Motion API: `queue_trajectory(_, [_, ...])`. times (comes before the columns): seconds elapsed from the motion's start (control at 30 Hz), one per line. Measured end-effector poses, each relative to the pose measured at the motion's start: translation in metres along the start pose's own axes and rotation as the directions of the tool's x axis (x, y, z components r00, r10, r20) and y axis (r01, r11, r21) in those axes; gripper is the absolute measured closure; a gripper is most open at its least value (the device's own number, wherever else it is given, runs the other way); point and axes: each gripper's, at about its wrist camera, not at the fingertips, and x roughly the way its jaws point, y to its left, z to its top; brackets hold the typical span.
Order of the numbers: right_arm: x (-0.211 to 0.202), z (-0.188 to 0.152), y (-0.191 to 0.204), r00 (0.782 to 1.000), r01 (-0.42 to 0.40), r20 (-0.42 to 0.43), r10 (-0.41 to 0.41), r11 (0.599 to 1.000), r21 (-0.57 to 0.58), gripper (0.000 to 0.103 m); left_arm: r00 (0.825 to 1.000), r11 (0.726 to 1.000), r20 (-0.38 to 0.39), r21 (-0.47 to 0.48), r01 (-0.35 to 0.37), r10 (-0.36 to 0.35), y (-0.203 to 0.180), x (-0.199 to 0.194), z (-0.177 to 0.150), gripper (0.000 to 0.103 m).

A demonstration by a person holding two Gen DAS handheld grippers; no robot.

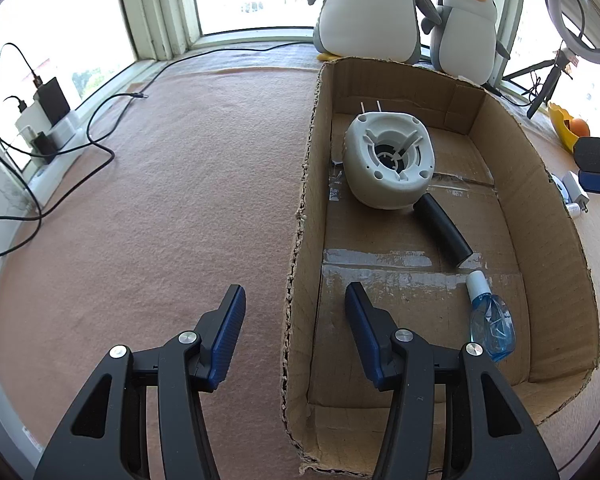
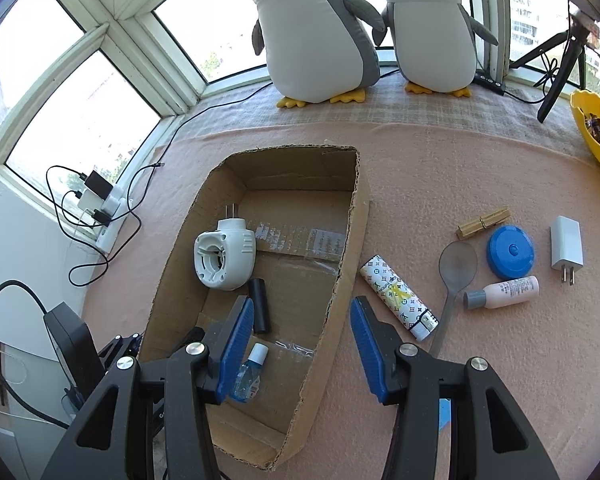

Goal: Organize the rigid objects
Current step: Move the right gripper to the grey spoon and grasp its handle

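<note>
Left gripper [image 1: 294, 308]: fingers spread wide, holding nothing; the cardboard box's [image 1: 300, 216] near-left wall runs between them.
Right gripper [image 2: 302, 322]: fingers likewise wide apart and empty; the box's [image 2: 352, 236] right wall passes between them.
Blue bottle [image 2: 248, 376]: lies in the box just beside the right gripper's left finger; white cap pointing away.
Black tube [image 2: 259, 306]: just beyond that finger's tip, on the box floor; near the bottle's cap.
White plug-in device [image 2: 224, 256]: further in, touching the tube's far end; prongs pointing away.
Patterned tube [image 2: 398, 297]: outside the box, just right of the right finger's tip.
Grey spoon [image 2: 454, 276]: right of that tube; handle toward the gripper.
Small white bottle [image 2: 502, 292]: beside the spoon's bowl.
Blue round lid [image 2: 510, 251], wooden clothespin [image 2: 483, 222], white charger [image 2: 566, 248]: further out, to the right.
Plush penguins [image 2: 320, 32]: far end, by the window.
</note>
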Motion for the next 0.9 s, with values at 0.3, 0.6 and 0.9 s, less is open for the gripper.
queue_trajectory(0.3, [-0.009,0.002,-0.054,0.999,0.035,-0.019,-0.033,0.994,0.107,0.057,1.0,1.0,0.0,0.0,0.0,0.0,0.0,0.0,0.0,0.051])
queue_trajectory(0.6, [0.017,-0.008,-0.087,0.991,0.098,-0.101,-0.082,0.982,0.161,0.067,1.0,1.0,0.0,0.0,0.0,0.0,0.0,0.0,0.0,0.051])
queue_trajectory(0.9, [0.037,-0.007,-0.11,0.989,0.106,-0.13,-0.075,0.961,0.255,0.075,1.0,1.0,0.001,0.0,0.0,0.0,0.0,0.0,-0.001,0.051])
